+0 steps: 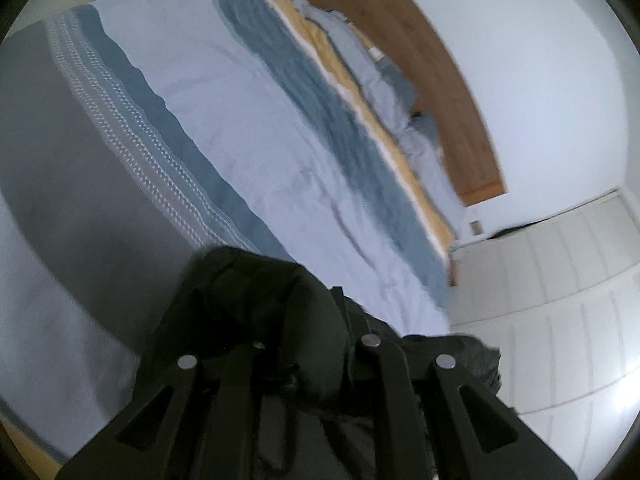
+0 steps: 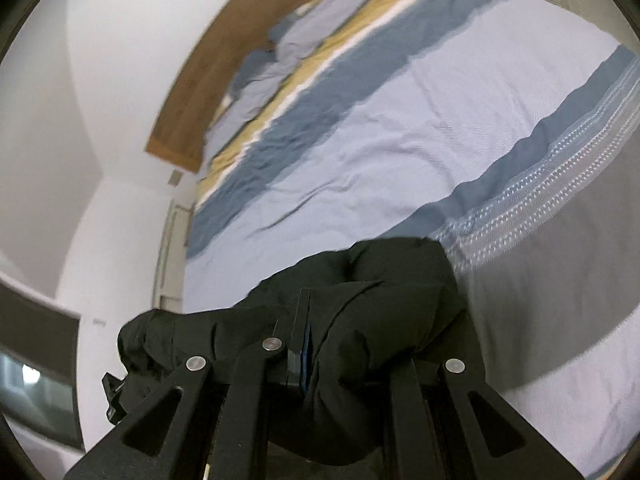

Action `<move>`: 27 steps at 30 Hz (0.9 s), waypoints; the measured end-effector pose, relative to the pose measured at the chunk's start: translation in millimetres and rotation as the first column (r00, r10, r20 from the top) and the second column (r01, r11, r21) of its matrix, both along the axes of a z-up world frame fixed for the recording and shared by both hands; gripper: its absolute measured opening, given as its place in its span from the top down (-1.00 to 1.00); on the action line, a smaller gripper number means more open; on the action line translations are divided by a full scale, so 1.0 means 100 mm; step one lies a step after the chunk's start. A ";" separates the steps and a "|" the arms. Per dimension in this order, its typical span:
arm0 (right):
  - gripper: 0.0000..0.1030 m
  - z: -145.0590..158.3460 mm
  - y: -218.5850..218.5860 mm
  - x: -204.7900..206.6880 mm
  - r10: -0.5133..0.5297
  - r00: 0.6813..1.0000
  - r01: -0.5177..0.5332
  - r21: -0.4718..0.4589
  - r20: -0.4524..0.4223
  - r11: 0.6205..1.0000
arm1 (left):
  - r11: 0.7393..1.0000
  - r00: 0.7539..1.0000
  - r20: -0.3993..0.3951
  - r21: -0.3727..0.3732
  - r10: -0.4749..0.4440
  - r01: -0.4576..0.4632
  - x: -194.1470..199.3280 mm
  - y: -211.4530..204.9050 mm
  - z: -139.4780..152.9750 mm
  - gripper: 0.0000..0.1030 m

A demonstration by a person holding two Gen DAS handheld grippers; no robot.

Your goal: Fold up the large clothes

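Left gripper (image 1: 316,344) clamped on black padded jacket (image 1: 260,300); right gripper (image 2: 320,344) likewise pinched jacket (image 2: 380,292). Garment bunched at both fingertips, spilling toward 12 o'clock. Striped duvet (image 2: 380,128) beyond, stripes toward wooden headboard (image 2: 224,64). Neither arm nearer.

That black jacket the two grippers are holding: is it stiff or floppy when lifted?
Probably floppy: the black jacket bunches in soft puffy folds around the right gripper and sags past the left gripper. It looks padded, so likely light yet bulky, perhaps slippery.
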State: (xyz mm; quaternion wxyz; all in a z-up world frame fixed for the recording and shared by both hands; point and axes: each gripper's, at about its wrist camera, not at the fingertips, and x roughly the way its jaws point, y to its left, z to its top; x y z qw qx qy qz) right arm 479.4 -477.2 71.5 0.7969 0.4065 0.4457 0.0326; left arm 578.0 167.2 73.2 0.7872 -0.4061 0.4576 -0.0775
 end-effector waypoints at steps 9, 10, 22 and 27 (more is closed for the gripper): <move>0.76 -0.85 -0.07 0.74 -0.048 0.984 0.039 -0.057 -0.171 0.998 | 0.997 0.994 -0.111 0.068 -0.015 0.023 0.78 -0.29 -0.92 0.66; 0.76 -0.90 -0.06 0.77 -0.044 0.983 0.033 -0.065 -0.179 0.997 | 0.997 0.992 -0.124 0.077 -0.017 0.027 0.82 -0.32 -1.01 0.66; 0.42 -1.11 -0.05 0.88 -0.050 0.977 0.048 -0.011 -0.206 0.999 | 0.997 0.995 -0.104 -0.074 0.001 -0.008 0.82 -0.12 -1.00 0.01; 0.05 -1.00 -0.04 0.83 -0.068 0.981 0.071 0.011 -0.179 0.997 | 0.996 0.997 -0.066 -0.084 0.027 -0.033 0.77 0.00 -0.71 -0.22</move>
